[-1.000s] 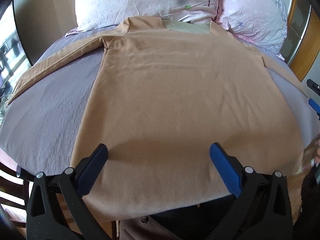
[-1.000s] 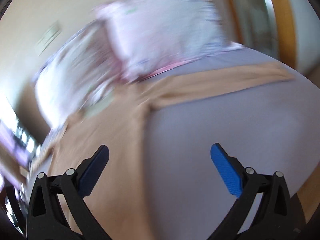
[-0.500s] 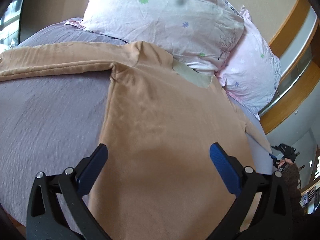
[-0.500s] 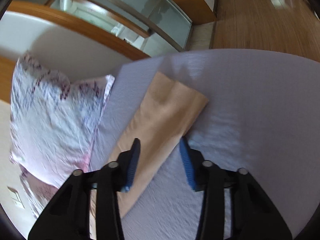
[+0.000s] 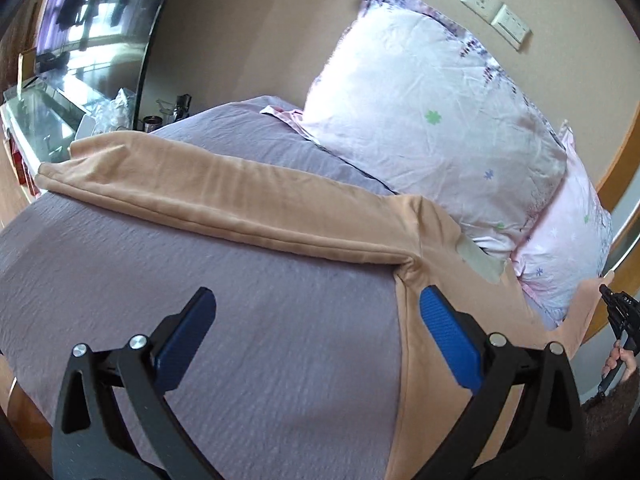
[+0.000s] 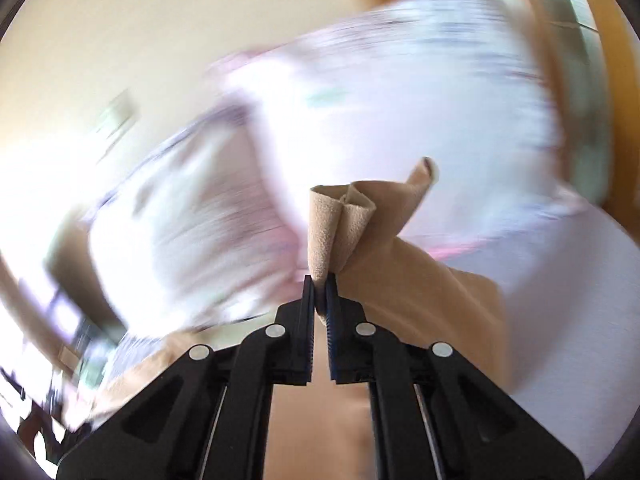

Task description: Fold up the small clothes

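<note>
A tan long-sleeved shirt (image 5: 448,320) lies flat on a grey-purple bed sheet (image 5: 200,288). Its left sleeve (image 5: 224,200) stretches out to the left. My left gripper (image 5: 316,320) is open and empty above the sheet, just below the sleeve and near the armpit. My right gripper (image 6: 320,284) is shut on the cuff of the right sleeve (image 6: 344,220) and holds it lifted off the bed. The right gripper also shows at the far right edge of the left wrist view (image 5: 618,312). The right wrist view is blurred by motion.
Two floral pillows (image 5: 432,120) lean against the wall at the head of the bed, touching the shirt's collar. A mirror and a cluttered side table (image 5: 80,112) stand at the far left. A wooden frame (image 5: 616,184) runs along the right.
My left gripper has swung left from the shirt body toward the left sleeve. My right gripper has shut on the right sleeve cuff and lifted it off the bed.
</note>
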